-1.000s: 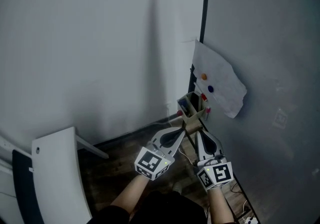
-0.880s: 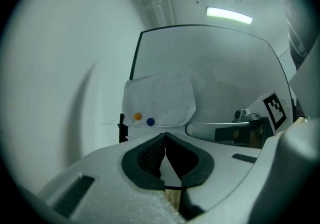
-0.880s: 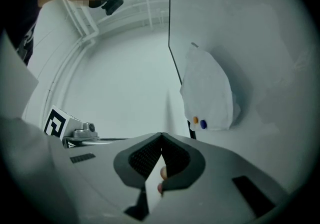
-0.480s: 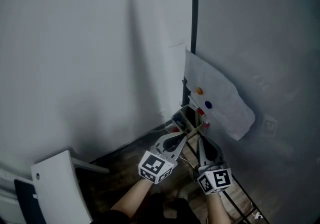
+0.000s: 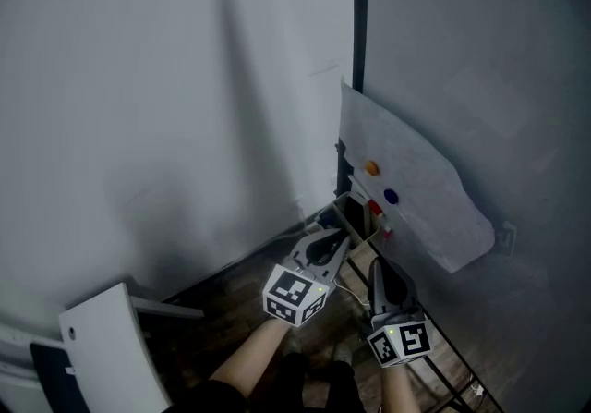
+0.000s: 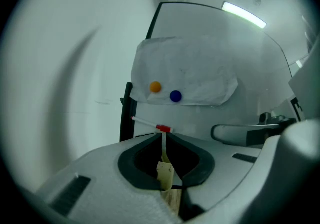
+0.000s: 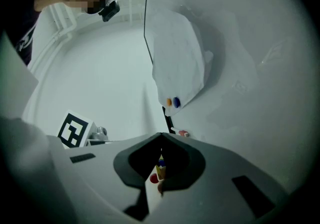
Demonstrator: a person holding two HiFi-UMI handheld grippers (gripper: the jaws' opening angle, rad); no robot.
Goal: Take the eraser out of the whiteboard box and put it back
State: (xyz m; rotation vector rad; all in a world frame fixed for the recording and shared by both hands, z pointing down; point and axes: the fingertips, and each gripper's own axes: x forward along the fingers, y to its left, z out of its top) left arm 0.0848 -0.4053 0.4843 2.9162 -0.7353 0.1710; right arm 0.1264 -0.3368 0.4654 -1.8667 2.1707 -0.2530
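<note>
A pale grey wall [image 5: 166,78] fills the left and far side, meeting a whiteboard [image 5: 480,78] on the right at the board's black frame edge [image 5: 359,14]. A crumpled white sheet of paper [image 5: 406,189] hangs on the whiteboard, held by an orange magnet [image 5: 371,166] and a blue magnet [image 5: 391,198] set side by side near its lower edge. Just below the sheet lies a white marker [image 6: 150,124] with a red cap. Dark wooden floor [image 5: 222,309] shows along the wall's foot, and a white chair [image 5: 111,346] stands at the near left
</note>
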